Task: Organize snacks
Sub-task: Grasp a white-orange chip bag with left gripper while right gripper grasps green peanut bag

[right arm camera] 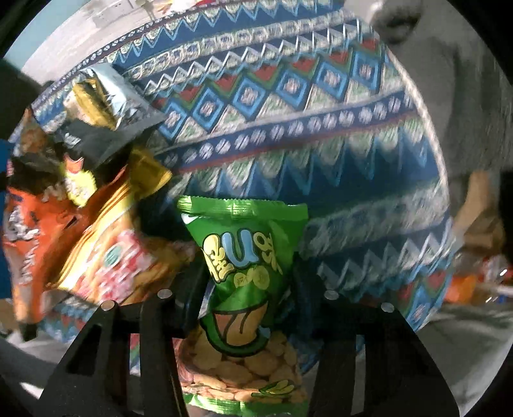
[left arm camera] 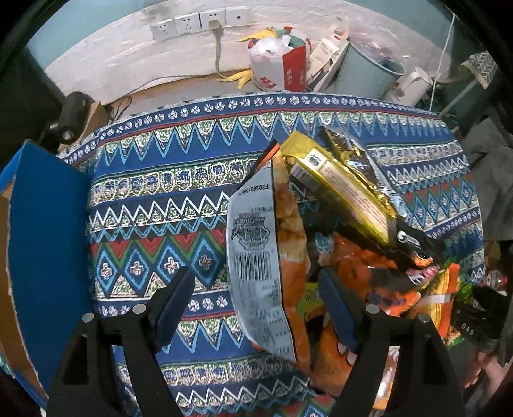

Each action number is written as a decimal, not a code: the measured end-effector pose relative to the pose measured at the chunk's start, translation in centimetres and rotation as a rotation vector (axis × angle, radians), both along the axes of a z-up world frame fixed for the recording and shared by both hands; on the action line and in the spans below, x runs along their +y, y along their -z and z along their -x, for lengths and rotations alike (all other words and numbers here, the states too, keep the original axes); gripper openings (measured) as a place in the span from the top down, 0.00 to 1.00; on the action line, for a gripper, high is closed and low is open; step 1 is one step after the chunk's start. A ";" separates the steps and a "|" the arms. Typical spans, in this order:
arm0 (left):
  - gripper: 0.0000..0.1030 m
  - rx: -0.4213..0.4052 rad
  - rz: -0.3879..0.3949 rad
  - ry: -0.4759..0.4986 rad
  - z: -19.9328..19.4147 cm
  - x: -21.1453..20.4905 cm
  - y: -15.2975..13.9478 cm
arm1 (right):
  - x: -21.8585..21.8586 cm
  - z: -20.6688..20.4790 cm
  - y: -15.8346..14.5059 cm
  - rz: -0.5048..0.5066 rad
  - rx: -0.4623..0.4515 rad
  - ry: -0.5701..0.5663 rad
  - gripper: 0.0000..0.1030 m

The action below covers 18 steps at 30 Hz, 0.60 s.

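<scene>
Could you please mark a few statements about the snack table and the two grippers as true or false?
1. The right gripper has a green snack bag between its fingers. True.
2. The left gripper is clamped shut on a gold packet. False: its fingers stand apart around the lower end of a bag with a grey barcode panel, and the gold packet lies further off in the pile.
3. The table is covered by a patterned blue cloth. True.
4. Every wall socket is free. False: one has a plug and cable in it.
5. A blue cardboard flap stands at the left edge of the left wrist view. True.
</scene>
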<state>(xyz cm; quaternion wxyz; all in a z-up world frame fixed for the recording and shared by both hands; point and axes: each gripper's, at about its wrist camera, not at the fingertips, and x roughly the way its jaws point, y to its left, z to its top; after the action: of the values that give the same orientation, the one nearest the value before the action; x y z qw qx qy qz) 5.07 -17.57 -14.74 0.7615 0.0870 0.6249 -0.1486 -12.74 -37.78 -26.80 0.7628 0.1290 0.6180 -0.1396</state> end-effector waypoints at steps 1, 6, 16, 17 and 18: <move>0.22 0.006 0.002 -0.005 -0.2 0.0 0.3 | 0.0 -0.3 -0.2 0.033 -0.011 -0.007 0.55; 0.22 0.049 0.026 -0.033 -1.0 0.1 1.9 | -0.2 -2.2 -0.8 0.105 -0.053 -0.036 0.59; 0.54 0.058 0.043 0.007 -1.0 -0.3 4.0 | -1.5 -6.6 -2.2 0.191 -0.125 -0.059 0.61; 0.57 0.052 0.042 0.009 -0.9 -0.1 4.1 | -1.5 -6.9 -2.4 0.197 -0.133 -0.060 0.61; 0.61 0.042 0.044 0.013 -0.9 0.1 4.0 | -1.6 -7.2 -2.7 0.200 -0.139 -0.059 0.62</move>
<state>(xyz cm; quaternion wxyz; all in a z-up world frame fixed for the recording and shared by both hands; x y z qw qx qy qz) 5.94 -17.47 -18.73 0.7490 0.0713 0.6366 -0.1692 -5.55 -39.34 -24.15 0.8167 0.0432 0.5502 -0.1686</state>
